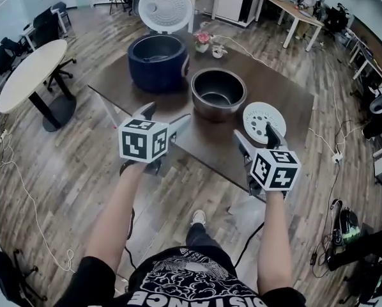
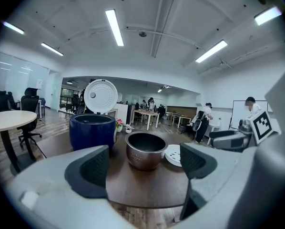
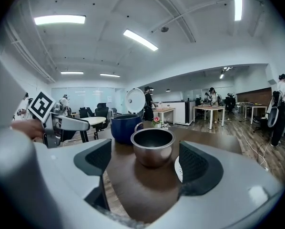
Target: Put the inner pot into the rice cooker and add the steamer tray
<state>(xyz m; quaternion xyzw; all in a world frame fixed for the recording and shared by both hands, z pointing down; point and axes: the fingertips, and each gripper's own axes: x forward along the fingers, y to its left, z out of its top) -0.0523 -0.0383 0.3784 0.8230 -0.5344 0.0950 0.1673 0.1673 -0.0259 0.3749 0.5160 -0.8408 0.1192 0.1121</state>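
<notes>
The steel inner pot [image 1: 218,93] [image 2: 145,150] [image 3: 152,146] stands upright on the dark brown table [image 1: 287,94], empty. Left of it sits the dark blue rice cooker [image 1: 158,61] [image 2: 92,130] [image 3: 125,127] with its white lid [image 1: 165,8] raised. The white perforated steamer tray [image 1: 264,121] [image 2: 173,154] lies flat to the pot's right. My left gripper [image 1: 165,118] [image 2: 143,165] hovers open near the table's front edge, short of the pot. My right gripper [image 1: 256,139] [image 3: 149,160] is open too, just in front of the tray. Neither holds anything.
A small flower pot [image 1: 202,41] and a little white dish [image 1: 219,52] stand behind the inner pot. A round white table [image 1: 31,73] with office chairs is at the left. Cables trail over the wooden floor. People work at desks far behind.
</notes>
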